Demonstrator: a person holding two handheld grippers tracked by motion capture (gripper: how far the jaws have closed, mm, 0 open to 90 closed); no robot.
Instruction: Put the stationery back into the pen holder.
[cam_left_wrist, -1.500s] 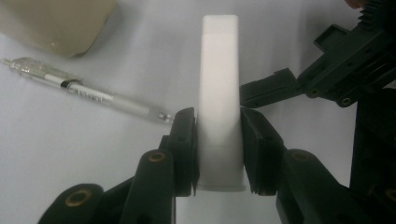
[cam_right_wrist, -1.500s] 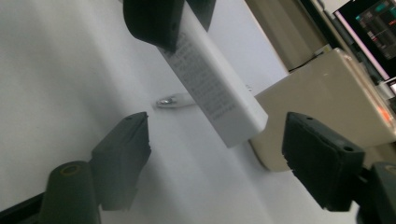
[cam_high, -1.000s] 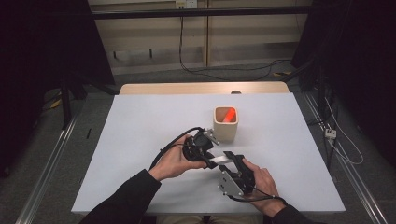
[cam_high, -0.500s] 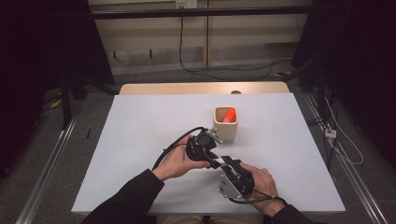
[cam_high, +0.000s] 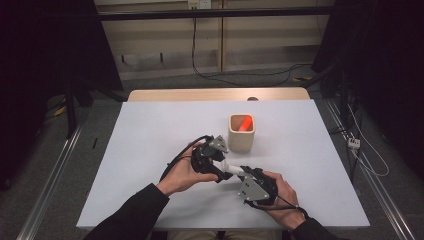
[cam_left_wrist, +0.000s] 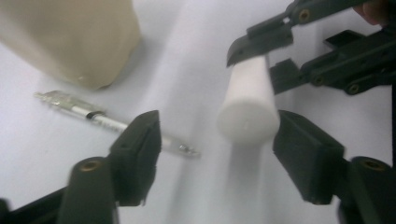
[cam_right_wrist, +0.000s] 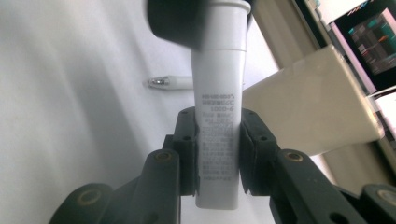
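- High view showed both hands low on the white table (cam_high: 150, 150), the left gripper (cam_high: 222, 172) and right gripper (cam_high: 241, 172) meeting tip to tip just in front of the beige cup (cam_high: 242, 137).
- A white tube (cam_high: 232, 170) lay between them, near the cup but not touching it.
- Right gripper view had the tube (cam_right_wrist: 219, 140) pinched at its flat printed end, both pads pressed on its sides; that grip looked firm.
- Left gripper view showed the left gripper (cam_left_wrist: 217, 140) with jaws spread, having just opened, the tube's round cap end (cam_left_wrist: 248, 116) between them and at most brushing the one pad on the view's right. The right gripper (cam_left_wrist: 268, 58) clamped the far end.
- So the handover from left to right looked done: the right tool carried the tube alone.
- A clear pen (cam_left_wrist: 112, 122) lay flat on the table beside the cup (cam_left_wrist: 70, 37), untouched; it also showed behind the tube in the right gripper view (cam_right_wrist: 170, 82).
- An orange item (cam_high: 245, 122) already stood inside the cup.
- Left to do, by my judgement: back the left tool clear of the cap, carry the tube to the cup and drop it in, then probably the pen.
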